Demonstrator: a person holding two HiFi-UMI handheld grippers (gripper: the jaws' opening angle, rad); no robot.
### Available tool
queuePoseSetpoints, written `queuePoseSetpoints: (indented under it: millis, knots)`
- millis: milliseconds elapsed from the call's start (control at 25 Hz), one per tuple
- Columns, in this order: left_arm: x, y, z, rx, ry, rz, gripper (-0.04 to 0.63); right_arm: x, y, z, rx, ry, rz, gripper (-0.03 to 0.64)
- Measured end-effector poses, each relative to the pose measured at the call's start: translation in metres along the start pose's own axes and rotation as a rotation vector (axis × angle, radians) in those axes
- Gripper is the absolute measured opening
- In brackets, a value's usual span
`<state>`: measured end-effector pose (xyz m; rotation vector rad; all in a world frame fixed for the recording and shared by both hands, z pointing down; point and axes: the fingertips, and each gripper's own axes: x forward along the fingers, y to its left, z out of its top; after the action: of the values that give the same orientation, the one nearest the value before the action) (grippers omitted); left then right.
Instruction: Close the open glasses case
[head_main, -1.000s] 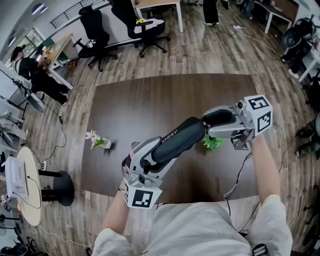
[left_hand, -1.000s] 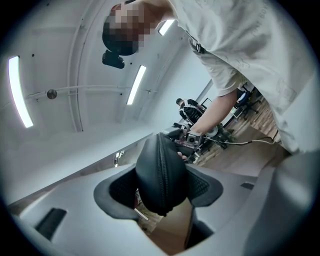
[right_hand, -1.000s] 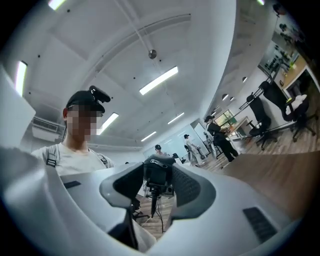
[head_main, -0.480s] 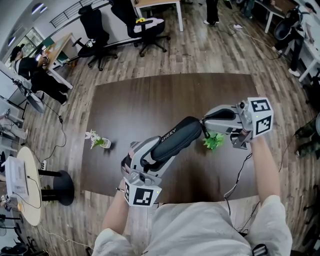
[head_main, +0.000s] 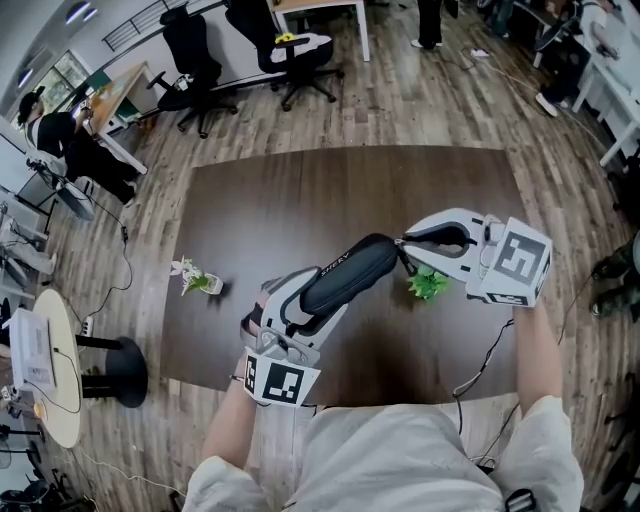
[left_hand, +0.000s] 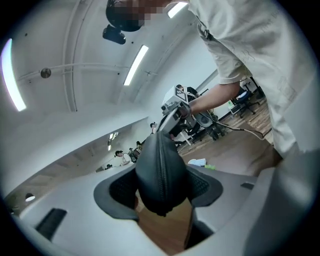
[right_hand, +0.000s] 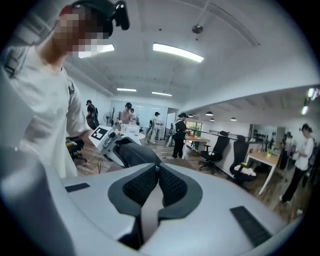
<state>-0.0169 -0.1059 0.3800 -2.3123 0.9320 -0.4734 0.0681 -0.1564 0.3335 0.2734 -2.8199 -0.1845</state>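
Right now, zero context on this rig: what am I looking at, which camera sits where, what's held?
There is no robot: a person holds a hand-held gripper in each hand. The head view comes from a camera on their head, looking down. The other two cameras ride on the grippers and look along the jaws. On the dark table sit a small green plant and a white-flowered sprig. The left hand-held gripper is clamped on one end of a black glasses case. The right hand-held gripper has just been closing and is now shut at the case's other end. I can't tell whether it pinches anything there.
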Motion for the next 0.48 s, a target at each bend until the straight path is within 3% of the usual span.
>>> queuePoseSetpoints:
  millis: [240, 360, 480]
  knots:
    - [0.011, -0.005, -0.007, -0.045, 0.077, -0.046, 0.264, 0.0, 0.007, -0.013, -0.233, 0.241, -0.101, 0.023]
    - [0.014, -0.008, -0.016, -0.063, 0.117, -0.066, 0.261, 0.004, 0.014, -0.017, -0.283, 0.283, -0.103, 0.002]
    - [0.014, -0.008, -0.02, -0.063, 0.141, -0.057, 0.261, 0.005, 0.016, -0.016, -0.258, 0.251, -0.084, 0.002]
